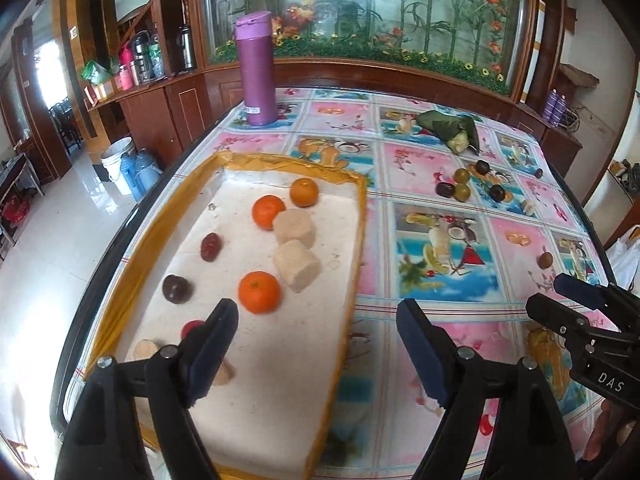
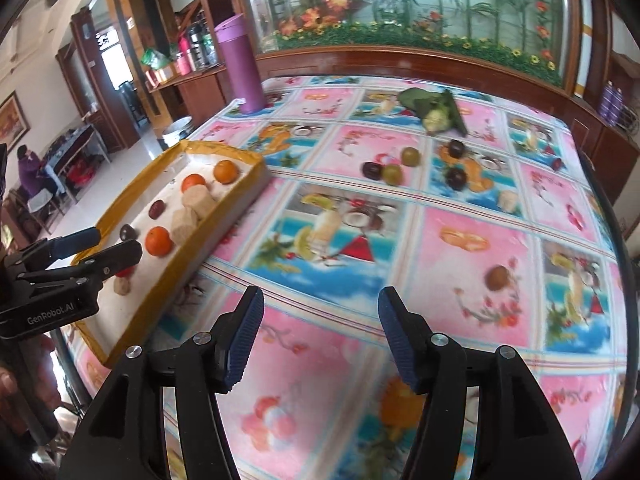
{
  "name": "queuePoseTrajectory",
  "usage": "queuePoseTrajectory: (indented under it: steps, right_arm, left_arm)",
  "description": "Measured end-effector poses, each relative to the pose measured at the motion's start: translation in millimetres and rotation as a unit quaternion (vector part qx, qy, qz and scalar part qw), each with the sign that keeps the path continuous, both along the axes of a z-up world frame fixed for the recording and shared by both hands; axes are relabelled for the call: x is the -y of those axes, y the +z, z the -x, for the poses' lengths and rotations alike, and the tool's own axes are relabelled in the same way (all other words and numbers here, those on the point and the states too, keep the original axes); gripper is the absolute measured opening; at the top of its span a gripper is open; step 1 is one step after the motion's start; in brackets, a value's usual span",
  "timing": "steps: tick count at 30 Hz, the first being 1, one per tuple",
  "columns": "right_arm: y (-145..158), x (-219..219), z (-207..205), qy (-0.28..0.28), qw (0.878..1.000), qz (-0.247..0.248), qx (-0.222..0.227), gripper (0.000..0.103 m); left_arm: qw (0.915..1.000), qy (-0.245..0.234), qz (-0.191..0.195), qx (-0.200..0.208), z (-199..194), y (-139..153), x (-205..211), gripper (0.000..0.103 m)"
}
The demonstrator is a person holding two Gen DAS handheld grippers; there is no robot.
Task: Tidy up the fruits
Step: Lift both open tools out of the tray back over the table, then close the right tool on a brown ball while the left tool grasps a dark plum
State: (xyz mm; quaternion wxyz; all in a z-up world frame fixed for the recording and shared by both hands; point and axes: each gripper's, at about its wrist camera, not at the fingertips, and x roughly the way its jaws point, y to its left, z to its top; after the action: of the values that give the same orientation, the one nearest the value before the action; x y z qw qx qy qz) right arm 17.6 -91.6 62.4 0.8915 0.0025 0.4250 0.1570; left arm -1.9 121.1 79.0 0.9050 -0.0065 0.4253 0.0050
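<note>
Left claw (image 1: 316, 316) spread, empty, ribbed blue pads, over yellow-rimmed white tray (image 1: 280, 380). Right claw (image 2: 320, 304) spread, empty, above glossy fruit-print tabletop (image 2: 460, 240). Tray holds round oranges (image 1: 259, 292), dark plums (image 1: 177, 289), beige cylindrical chunks (image 1: 297, 265). Loose green and dark fruits (image 2: 410, 157) mid-tabletop; brown one (image 2: 498, 277) nearer. Tall purple flask (image 1: 258, 68) behind. Claw bodies read "DAS", "GenRobot.AI".

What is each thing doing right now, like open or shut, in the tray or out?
left gripper: open, empty, over the tray
right gripper: open, empty, over the tablecloth
tray: holds three oranges, dark fruits, pale chunks
purple bottle: upright, lid shut
brown fruit: alone on the cloth, outside the tray
green leaf bundle: lying on the cloth
</note>
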Motion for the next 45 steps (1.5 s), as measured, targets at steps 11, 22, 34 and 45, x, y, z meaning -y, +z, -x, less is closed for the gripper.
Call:
queuePoseTrajectory:
  steps: [11, 22, 34, 45]
  right_arm:
    - [-0.2, 83.5, 19.9, -0.068, 0.998, -0.005, 0.004, 0.064]
    - [-19.8, 140.7, -6.1, -0.092, 0.995, -0.018, -0.021, 0.064]
    - [-47.1, 114.6, -62.4, -0.011, 0.999, 0.022, -0.025, 0.056]
    - [-50.7, 119.7, -64.2, 0.011, 1.0, 0.009, -0.02, 0.021]
  left_arm:
    - [0.9981, -0.059, -0.009, -0.015, -4.6, -1.1, 69.9, 0.084]
    - [0.9957, -0.078, -0.022, -0.044, -12.7, -18.4, 104.6, 0.087]
    - [0.9944, -0.07, -0.034, -0.072, -25.4, -32.3, 106.8, 0.087]
    - [0.9944, -0.064, -0.022, -0.081, -64.2, -33.6, 114.5, 0.087]
